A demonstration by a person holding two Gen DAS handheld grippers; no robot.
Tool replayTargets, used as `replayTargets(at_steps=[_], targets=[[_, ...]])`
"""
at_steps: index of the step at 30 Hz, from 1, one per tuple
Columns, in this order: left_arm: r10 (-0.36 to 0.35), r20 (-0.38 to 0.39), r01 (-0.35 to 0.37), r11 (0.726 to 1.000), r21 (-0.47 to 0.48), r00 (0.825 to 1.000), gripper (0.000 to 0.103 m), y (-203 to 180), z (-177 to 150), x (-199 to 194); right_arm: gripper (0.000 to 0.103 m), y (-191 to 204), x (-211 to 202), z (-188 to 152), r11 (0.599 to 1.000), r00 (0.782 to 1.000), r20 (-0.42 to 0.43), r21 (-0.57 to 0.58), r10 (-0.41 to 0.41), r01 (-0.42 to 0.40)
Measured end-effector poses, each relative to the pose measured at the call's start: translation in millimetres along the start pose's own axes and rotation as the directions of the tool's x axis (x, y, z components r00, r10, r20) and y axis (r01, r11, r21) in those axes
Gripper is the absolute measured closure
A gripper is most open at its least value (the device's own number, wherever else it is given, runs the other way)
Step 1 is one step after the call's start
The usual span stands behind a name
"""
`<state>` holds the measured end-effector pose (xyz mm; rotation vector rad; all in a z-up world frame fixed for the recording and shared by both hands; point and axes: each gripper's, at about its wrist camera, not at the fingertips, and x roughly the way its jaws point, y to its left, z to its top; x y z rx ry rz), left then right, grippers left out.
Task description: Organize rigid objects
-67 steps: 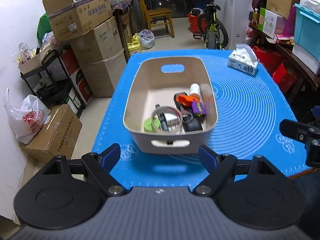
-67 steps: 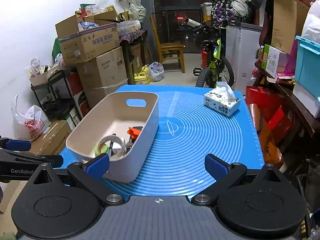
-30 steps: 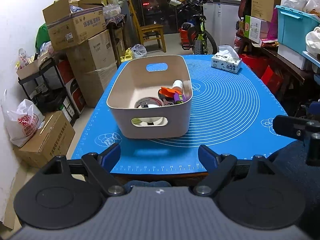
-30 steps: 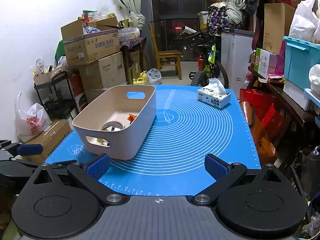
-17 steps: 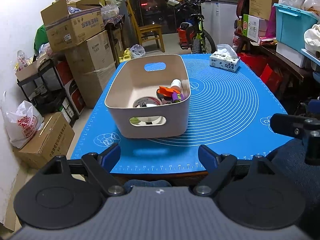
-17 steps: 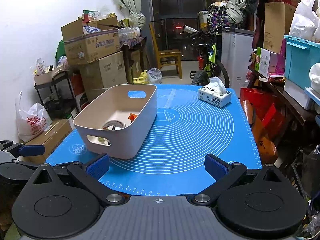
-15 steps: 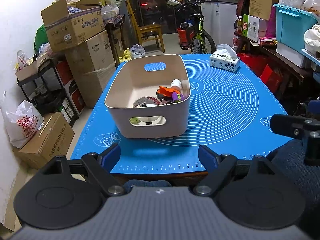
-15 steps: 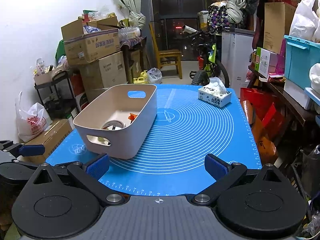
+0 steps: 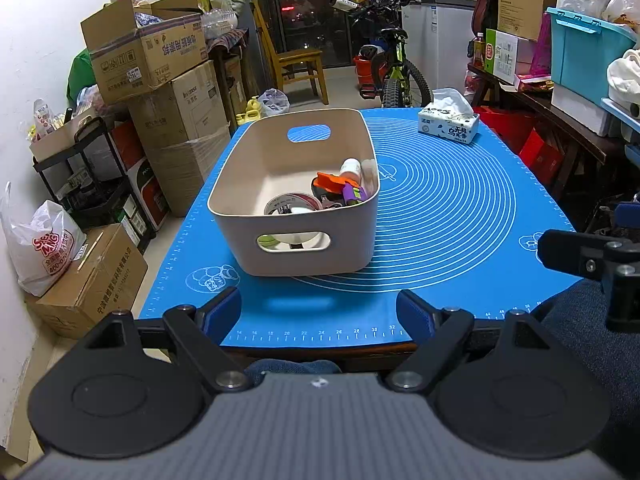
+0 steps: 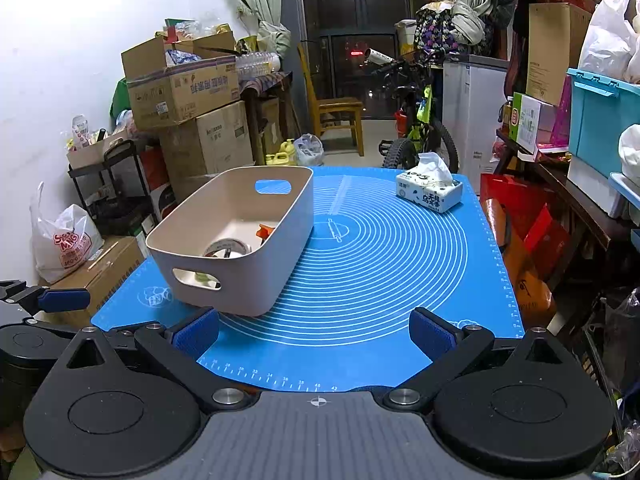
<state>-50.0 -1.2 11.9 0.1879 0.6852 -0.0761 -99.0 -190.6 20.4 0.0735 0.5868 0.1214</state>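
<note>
With all small items seemingly inside the beige bin [image 9: 296, 256] on the blue mat [image 9: 460, 216]: left gripper [image 9: 320, 312] and right gripper [image 10: 316, 334] wide open, empty, near table edge. Advisable: verify mat clear; keep clear of bin.

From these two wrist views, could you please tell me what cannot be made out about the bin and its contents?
- Beige bin: in the left wrist view its near wall hides the items low at the front; only a green bit shows through the handle slot.
- Tape roll: in the right wrist view the bin's rim cuts it off.
- Orange item and white bottle: too small to identify.
- Tissue box: its print is too small to read.
</note>
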Motion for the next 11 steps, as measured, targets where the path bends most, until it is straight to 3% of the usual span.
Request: replayTargets(at_steps=[11], targets=[[-0.006,-0.006,0.006,1.0,0.002,1.0,0.018,-2.5,0.1,0.6,0.003,-0.5,-0.1,-1.1,1.0,1.0,-0.001,0.002,0.001,-0.001]])
